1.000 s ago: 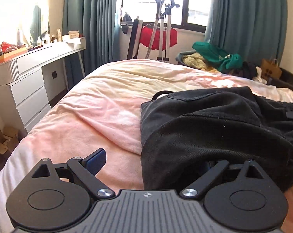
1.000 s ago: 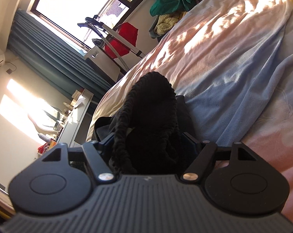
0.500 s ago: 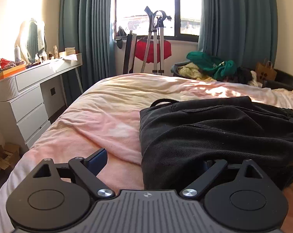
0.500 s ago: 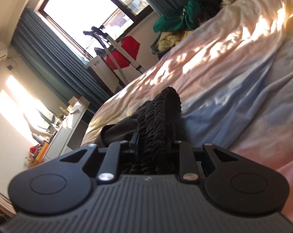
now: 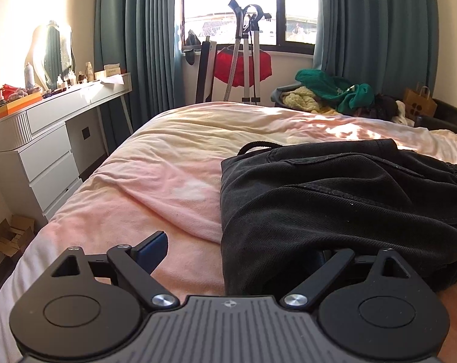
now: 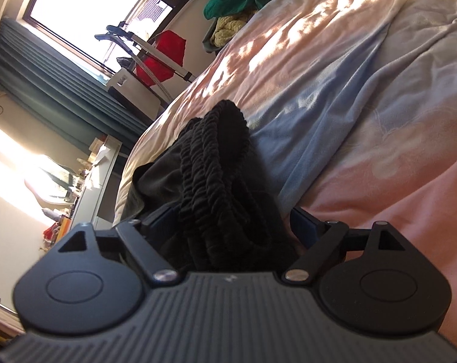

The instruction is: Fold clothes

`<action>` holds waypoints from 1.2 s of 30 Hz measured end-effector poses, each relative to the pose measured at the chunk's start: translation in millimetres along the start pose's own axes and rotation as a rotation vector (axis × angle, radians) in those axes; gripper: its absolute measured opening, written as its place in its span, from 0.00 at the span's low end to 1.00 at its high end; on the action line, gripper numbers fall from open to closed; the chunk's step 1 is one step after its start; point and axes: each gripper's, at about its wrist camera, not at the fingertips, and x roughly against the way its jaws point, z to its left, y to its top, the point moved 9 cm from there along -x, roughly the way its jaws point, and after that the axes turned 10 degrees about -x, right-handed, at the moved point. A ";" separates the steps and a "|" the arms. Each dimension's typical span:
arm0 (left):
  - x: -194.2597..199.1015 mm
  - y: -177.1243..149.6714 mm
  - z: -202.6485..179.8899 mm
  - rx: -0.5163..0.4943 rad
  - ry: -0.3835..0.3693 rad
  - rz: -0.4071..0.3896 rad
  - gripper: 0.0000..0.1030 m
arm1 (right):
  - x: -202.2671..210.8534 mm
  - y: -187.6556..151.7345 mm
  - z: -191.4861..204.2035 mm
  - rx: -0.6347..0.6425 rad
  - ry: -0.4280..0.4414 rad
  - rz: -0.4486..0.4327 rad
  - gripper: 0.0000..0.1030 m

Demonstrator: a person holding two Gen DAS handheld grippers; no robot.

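— Sunlit bed point(image 5: 174, 163) under a pink cover, teal curtains point(image 5: 137, 45) at the far window, a white dresser point(image 5: 47, 139) along the left wall. Where's the garment?

— The black garment point(image 5: 334, 205) lies bunched on the right half of the bed, its near edge draped over one finger of the left claw point(image 5: 237, 251). Its gathered elastic waistband point(image 6: 210, 163) sits between the fingers of the right claw point(image 6: 231, 227).

— Is either claw gripping?

— The left claw is spread wide; the blue pad on its left finger stands clear over bare cover, pinching nothing, though the other finger is buried under cloth. The right claw's jaws are opening at this moment, with the waistband still lying between them, and the pads look clear of it.

— So what's the step, as you read it?

— I'd judge the waistband end is being let go and the pile now needs flattening before another fold. It isn't tidy yet: lumpy, edges not lined up.

— How to do it well?

— Draw the right claw straight back so the ribbed elastic doesn't snag and drag the fold open. Then take the near edge with the left claw on a single layer, not the whole wad, and pull low along the bed.

— Any risk?

— The soft cover wrinkles easily; a claw might pinch it along with the garment.
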 end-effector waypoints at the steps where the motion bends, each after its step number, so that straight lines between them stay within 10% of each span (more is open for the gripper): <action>1: 1.0 -0.8 -0.2 -0.001 0.000 0.003 0.90 | -6.6 -3.2 -1.7 0.005 -0.013 0.023 0.85; 13: 7.5 -4.7 -0.8 0.012 -0.011 0.022 0.90 | -52.4 -11.8 -4.3 -0.016 0.055 0.080 0.97; 22: 19.0 1.7 1.7 -0.012 -0.166 0.080 0.89 | -39.9 -17.8 10.2 0.103 -0.027 0.053 0.58; 31: 17.3 16.8 46.6 0.448 -0.563 0.069 1.00 | -36.8 -17.2 15.4 0.134 -0.060 0.017 0.55; 36: -40.9 14.3 49.0 0.547 -0.578 0.194 1.00 | -37.8 -15.5 14.8 0.125 -0.062 0.010 0.55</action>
